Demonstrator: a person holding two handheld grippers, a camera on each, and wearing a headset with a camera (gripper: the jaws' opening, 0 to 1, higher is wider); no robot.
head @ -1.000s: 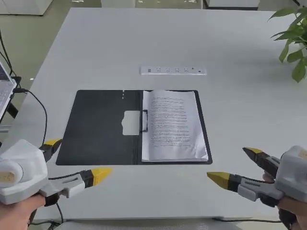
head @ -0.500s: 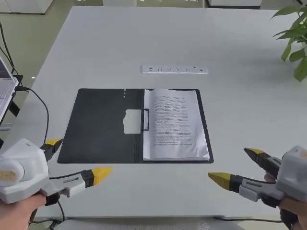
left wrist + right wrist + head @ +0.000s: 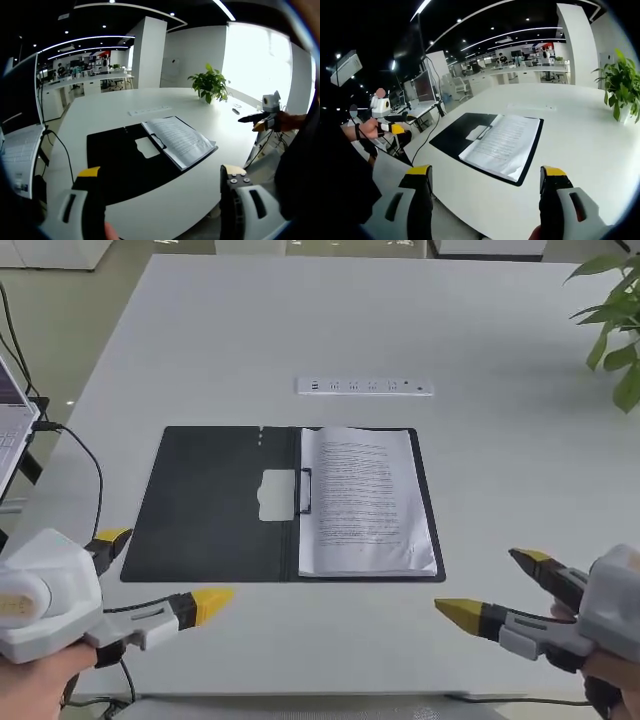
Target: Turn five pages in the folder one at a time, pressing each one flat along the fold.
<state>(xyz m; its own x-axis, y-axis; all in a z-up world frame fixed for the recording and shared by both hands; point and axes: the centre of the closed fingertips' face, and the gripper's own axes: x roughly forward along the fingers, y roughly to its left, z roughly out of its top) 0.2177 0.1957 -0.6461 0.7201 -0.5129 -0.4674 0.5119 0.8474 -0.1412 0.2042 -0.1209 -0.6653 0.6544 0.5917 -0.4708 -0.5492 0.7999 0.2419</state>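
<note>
An open black folder (image 3: 215, 505) (image 3: 120, 152) (image 3: 457, 135) lies flat on the white table, its left inner cover bare. A stack of printed pages (image 3: 362, 500) (image 3: 177, 140) (image 3: 504, 142) rests on its right half, held by a clip (image 3: 301, 491) at the fold. My left gripper (image 3: 160, 570) (image 3: 162, 175) hovers open near the table's front left, short of the folder. My right gripper (image 3: 490, 585) (image 3: 485, 175) hovers open at the front right, also apart from the folder. Neither holds anything.
A white power strip (image 3: 364, 387) lies beyond the folder. A potted plant (image 3: 615, 320) (image 3: 210, 86) stands at the far right. A laptop (image 3: 10, 425) and a black cable (image 3: 85, 465) sit off the left edge. The table's front edge (image 3: 300, 695) is close to both grippers.
The picture has shifted slightly with the head. Both grippers stay open and in place, and the folder and pages lie as before.
</note>
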